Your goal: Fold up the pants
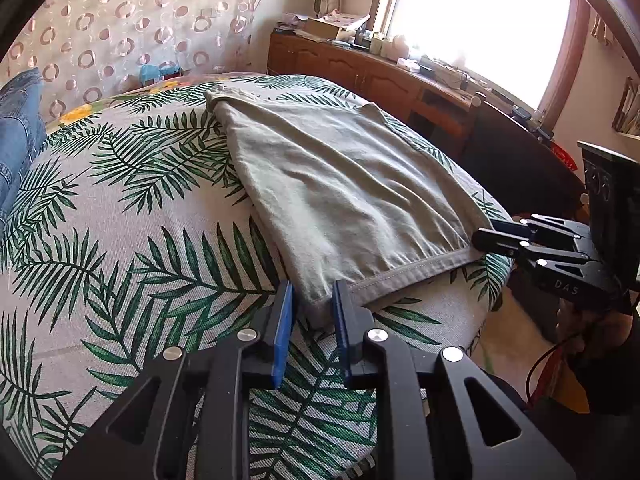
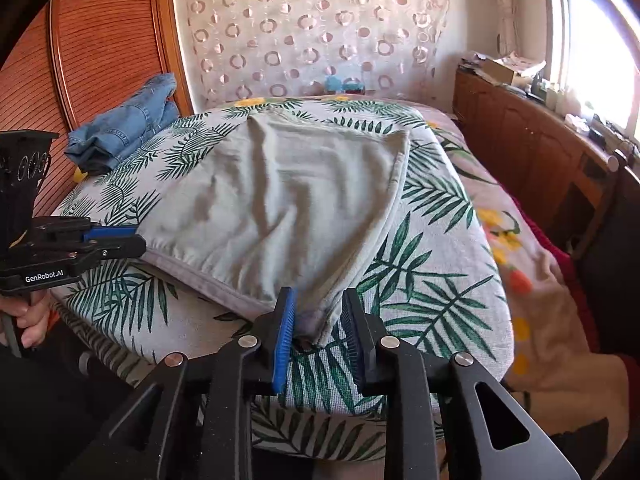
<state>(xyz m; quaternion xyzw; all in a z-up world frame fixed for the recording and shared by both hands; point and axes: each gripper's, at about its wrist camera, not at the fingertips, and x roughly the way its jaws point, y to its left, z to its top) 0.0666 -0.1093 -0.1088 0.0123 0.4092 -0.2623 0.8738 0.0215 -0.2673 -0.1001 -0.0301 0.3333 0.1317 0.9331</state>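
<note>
Starting at the left of the bed (image 2: 440, 288), folded blue jeans (image 2: 124, 128) are lying against the wooden headboard (image 2: 80, 60), well apart from the work. You are holding your left tongs (image 1: 312, 312) at the near left corner of the grey pants (image 1: 340, 192); in the left wrist view the hemmed corner is sitting between the two blue pads (image 1: 284, 332), and the jaws are standing slightly apart with no pad pressing the cloth, as far as can be seen. Your hand (image 2: 30, 316) is gripping the handle of that tool below the bed edge.

The pants are lying flat in a folded grey panel across the palm-leaf bedspread (image 1: 120, 208), running from the near edge toward the far curtain (image 2: 312, 32), with soft creases across the middle.

At the right, your right tongs (image 2: 320, 320) are sitting at the other near corner of the pants. The jaws are parted a little, with the cloth corner lying between them, loose rather than pinched. Further right, a wooden cabinet (image 2: 528, 148) is standing beneath the bright window (image 2: 600, 52)
</note>
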